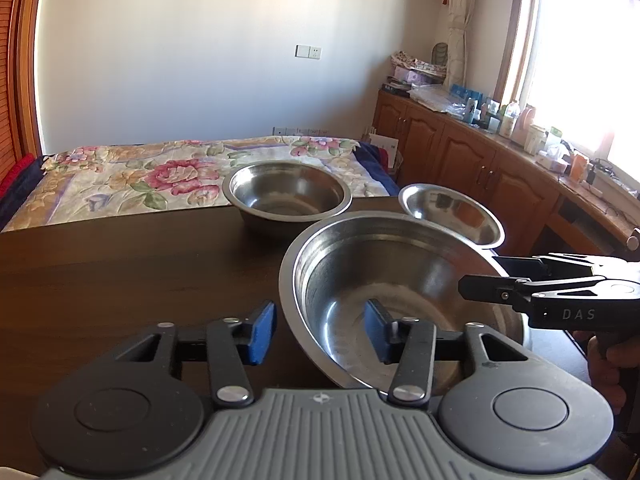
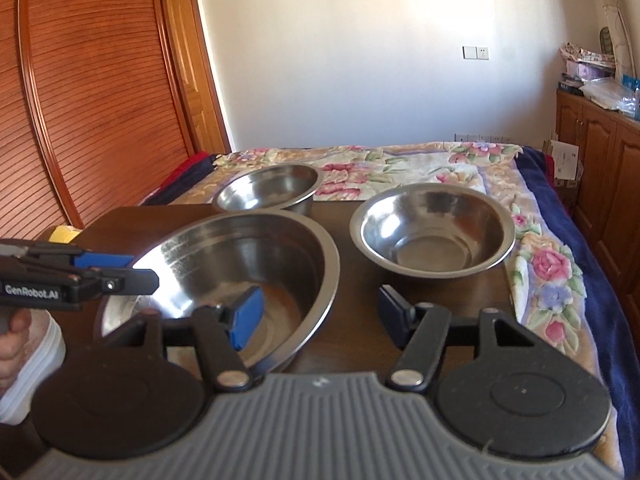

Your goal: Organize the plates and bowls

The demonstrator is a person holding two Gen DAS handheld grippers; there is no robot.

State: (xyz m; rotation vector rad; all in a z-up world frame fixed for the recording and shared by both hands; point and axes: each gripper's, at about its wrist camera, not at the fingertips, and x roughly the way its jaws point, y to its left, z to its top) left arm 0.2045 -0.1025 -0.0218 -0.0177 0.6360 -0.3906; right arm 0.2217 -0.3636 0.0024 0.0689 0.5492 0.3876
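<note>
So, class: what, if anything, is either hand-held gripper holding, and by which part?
Nothing: both are open, each straddling the large bowl's rim, left and right.

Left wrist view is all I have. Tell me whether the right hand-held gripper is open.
Observer: Open. The right hand-held gripper straddles the big bowl's rim, one finger inside, one outside.
Operator: Describe the smaller bowl on the right; the big one half hides it here.
Observer: The smaller bowl stands upright on the table, apart from the big bowl.
Operator: Report what lies off the table's left edge.
Observer: A yellow thing, partly hidden behind the left hand-held gripper.
</note>
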